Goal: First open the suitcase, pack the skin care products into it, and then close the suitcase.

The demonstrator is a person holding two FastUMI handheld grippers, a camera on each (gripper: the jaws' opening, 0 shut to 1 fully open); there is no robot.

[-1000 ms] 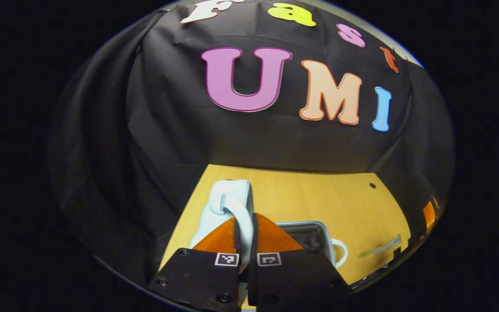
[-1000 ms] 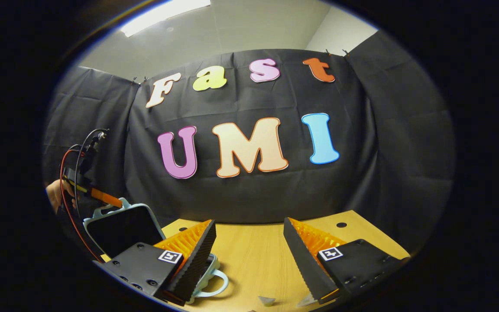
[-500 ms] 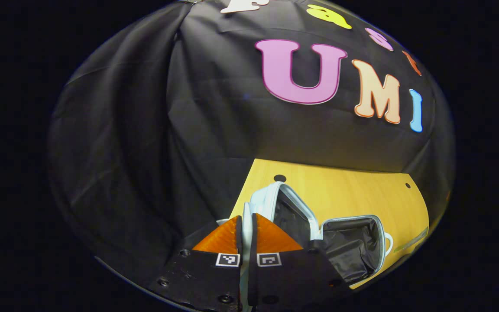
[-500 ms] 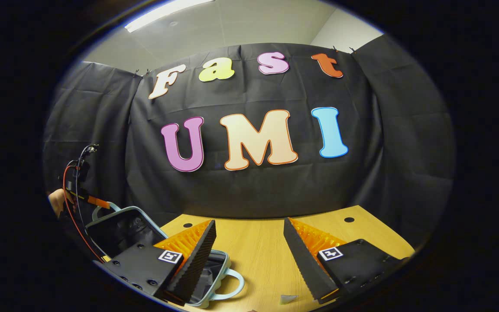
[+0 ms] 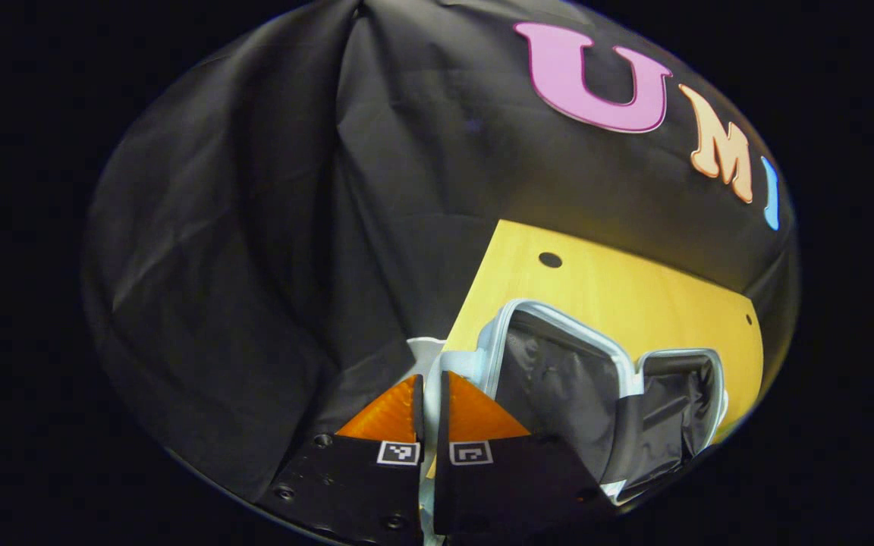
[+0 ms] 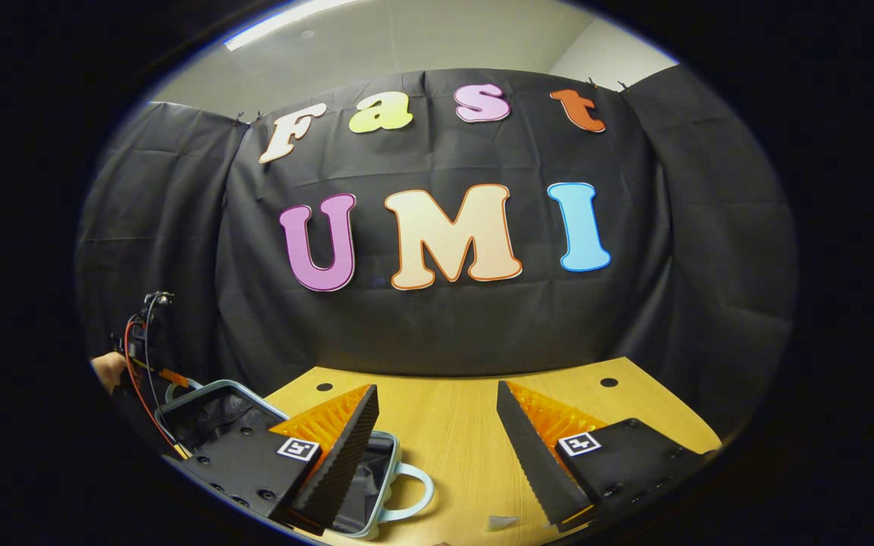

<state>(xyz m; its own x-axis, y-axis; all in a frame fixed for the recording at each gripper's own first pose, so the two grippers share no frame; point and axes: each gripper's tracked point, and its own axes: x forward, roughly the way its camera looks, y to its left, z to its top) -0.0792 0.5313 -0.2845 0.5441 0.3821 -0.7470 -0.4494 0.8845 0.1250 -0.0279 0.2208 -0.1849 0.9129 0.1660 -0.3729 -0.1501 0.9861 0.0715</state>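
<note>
We take this for a recording booth set up inside an office-type room, not a home. Black cloth (image 6: pixel 437 334) hangs as the back and side walls, creased and pinned along its top edge with small clips. Above the cloth we see a plain pale ceiling (image 6: pixel 422 38) with a long strip light (image 6: pixel 285 19), and a light painted wall (image 6: pixel 596 49) at the upper right corner. The work surface is a bare light-wood table (image 6: pixel 452 425) with round cable holes (image 6: pixel 609 382) near its back edge, desk-style. Red and black cables (image 6: pixel 137 356) trail at the left.
</note>
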